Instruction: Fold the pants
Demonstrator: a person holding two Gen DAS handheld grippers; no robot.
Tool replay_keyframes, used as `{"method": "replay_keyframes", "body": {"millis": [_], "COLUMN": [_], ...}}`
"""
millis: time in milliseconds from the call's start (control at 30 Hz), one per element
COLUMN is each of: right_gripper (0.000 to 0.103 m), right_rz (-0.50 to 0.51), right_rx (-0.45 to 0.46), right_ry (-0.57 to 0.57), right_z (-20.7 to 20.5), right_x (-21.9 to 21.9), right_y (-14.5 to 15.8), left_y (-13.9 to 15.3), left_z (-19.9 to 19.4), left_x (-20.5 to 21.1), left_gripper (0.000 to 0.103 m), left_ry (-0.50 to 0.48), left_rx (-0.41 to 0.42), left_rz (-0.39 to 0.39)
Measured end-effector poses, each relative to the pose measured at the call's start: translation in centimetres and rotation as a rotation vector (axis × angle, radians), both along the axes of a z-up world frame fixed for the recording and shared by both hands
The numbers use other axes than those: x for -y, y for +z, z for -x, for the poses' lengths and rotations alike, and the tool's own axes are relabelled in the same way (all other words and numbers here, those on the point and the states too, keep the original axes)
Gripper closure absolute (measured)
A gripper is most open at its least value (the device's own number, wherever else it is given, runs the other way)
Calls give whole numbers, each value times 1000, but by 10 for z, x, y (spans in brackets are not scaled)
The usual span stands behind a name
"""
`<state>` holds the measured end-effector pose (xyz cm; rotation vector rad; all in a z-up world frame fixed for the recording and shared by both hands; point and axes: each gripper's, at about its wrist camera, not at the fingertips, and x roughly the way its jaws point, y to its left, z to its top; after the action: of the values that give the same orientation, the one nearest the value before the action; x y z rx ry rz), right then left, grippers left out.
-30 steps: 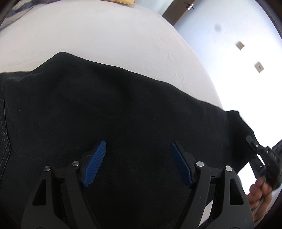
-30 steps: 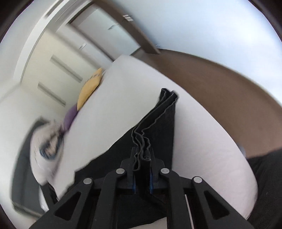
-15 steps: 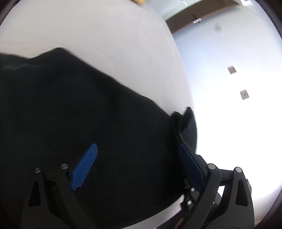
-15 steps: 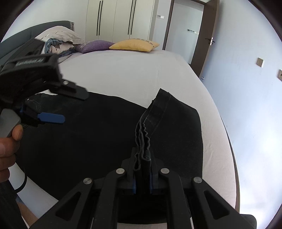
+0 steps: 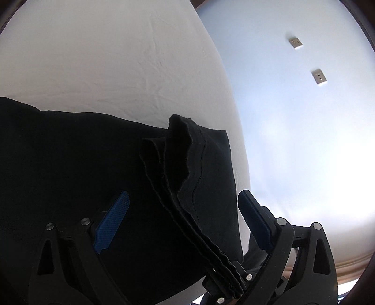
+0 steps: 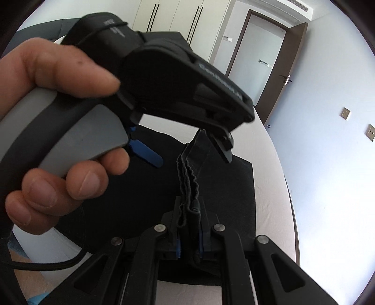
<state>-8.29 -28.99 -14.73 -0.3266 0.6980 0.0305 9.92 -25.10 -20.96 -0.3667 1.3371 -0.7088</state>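
place: home bedroom | evidence: bed (image 6: pixel 269 164), white wardrobe (image 6: pixel 178 21), open door (image 6: pixel 281 70)

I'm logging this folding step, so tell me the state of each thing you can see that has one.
Left gripper: open, jaws just widened, straddling the hem without pressing it.
Right gripper: shut on the bunched hem.
Pants: black, spread on the bed, hem end lifted.
Door: open.
Wardrobe doors: closed.

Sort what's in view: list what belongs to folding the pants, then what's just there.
For the job: black pants, hem bunch, right gripper, left gripper, bed.
Just there: wardrobe, door, wall sockets.
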Motion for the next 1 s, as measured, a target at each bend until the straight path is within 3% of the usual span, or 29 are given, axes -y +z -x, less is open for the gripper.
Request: {"method": "replay_keyframes", "body": {"millis": [67, 100, 133, 233, 500, 1000], "right_gripper": [92, 92, 92, 92, 92, 91], "right_rz": [2, 2, 5, 11, 37, 45], "right_rx": [3, 4, 5, 2, -5, -66], "right_ry": [6, 9, 12, 28, 120, 369], "right_z": [1, 3, 4, 8, 15, -2], "right_x": [-2, -4, -5, -5, -24, -105], "right_y": [2, 3, 4, 5, 10, -10], "left_y": [-1, 0, -1, 2, 14, 9], "left_z": [-2, -6, -6, -5, 0, -22], "left_x": [8, 13, 13, 12, -7, -122], "left_gripper": [22, 49, 68, 81, 93, 94], "left_ry": [7, 4, -6, -25, -55, 1], "left_rx": [9, 5, -1, 24, 91, 96], "left_rz": [1, 4, 1, -15, -47, -132]}}
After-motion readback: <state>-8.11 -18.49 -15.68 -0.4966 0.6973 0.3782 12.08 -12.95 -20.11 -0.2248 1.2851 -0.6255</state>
